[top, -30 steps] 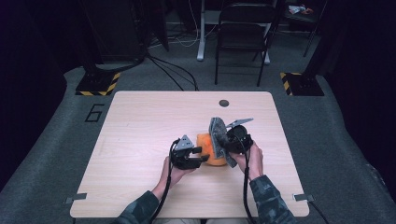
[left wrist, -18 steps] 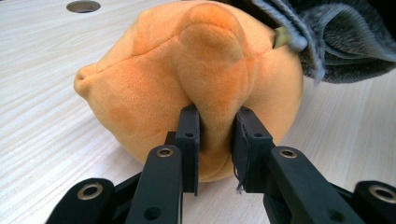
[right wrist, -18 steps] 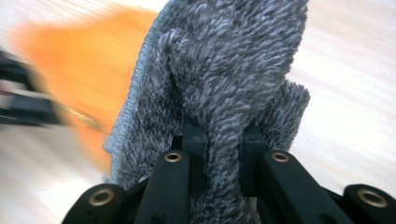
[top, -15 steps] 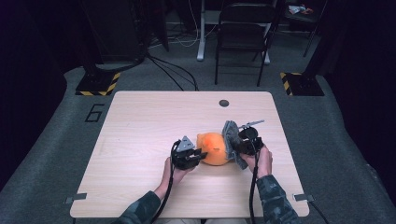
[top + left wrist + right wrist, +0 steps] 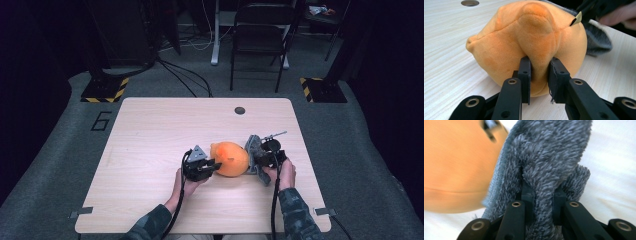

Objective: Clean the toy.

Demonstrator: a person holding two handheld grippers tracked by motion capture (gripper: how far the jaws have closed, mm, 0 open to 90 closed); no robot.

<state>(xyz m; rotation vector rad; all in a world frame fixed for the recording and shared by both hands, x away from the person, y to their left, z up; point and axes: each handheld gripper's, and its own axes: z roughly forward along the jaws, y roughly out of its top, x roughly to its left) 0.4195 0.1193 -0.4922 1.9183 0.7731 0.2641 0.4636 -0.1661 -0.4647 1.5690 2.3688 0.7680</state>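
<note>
Orange plush toy (image 5: 529,47) pinched in left gripper (image 5: 539,75) jaws, grey fleece, perhaps a sock (image 5: 549,170), in right gripper (image 5: 543,200) jaws.

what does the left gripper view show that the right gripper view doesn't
Left gripper view alone: the left gripper, its jaws just closed, pinching a fold of the orange plush toy; a round table hole; a small tag.
Right gripper view alone: the right gripper shut on the grey fuzzy cloth, seen close.
Both: orange plush, grey cloth and the pale table.
</note>
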